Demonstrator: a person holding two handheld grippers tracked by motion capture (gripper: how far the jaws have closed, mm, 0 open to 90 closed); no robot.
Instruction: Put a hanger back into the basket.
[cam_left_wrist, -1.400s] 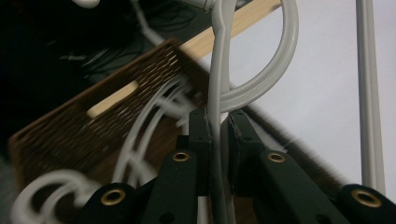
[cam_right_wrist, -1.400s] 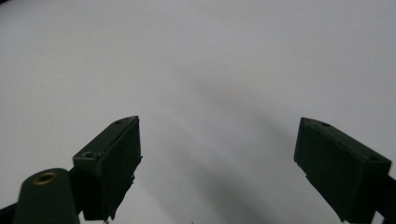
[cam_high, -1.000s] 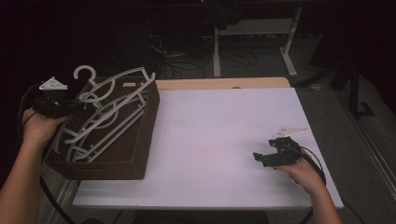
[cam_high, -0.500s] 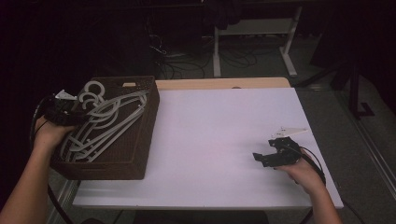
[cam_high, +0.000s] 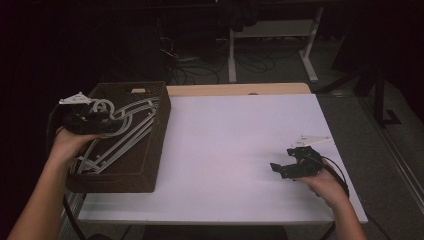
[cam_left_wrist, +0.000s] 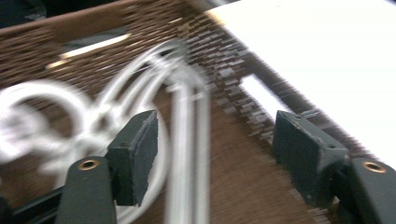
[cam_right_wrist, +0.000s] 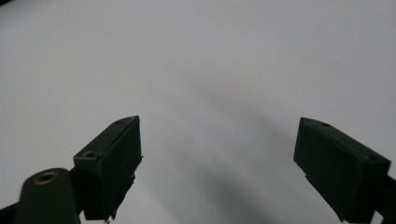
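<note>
White hangers (cam_left_wrist: 187, 140) lie blurred in the brown basket (cam_left_wrist: 243, 186), running up between the left gripper (cam_left_wrist: 215, 154)'s jaws; these have just been opening, and their pads stand clear of the plastic. Beyond them rises the basket's woven wall. The right gripper (cam_right_wrist: 217, 154) hangs open over the bare white table (cam_right_wrist: 210, 56).

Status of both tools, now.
Left tool: open, jaws just been opening, over the hangers in the basket; gripping nothing.
Right tool: open, empty, above the table.
</note>
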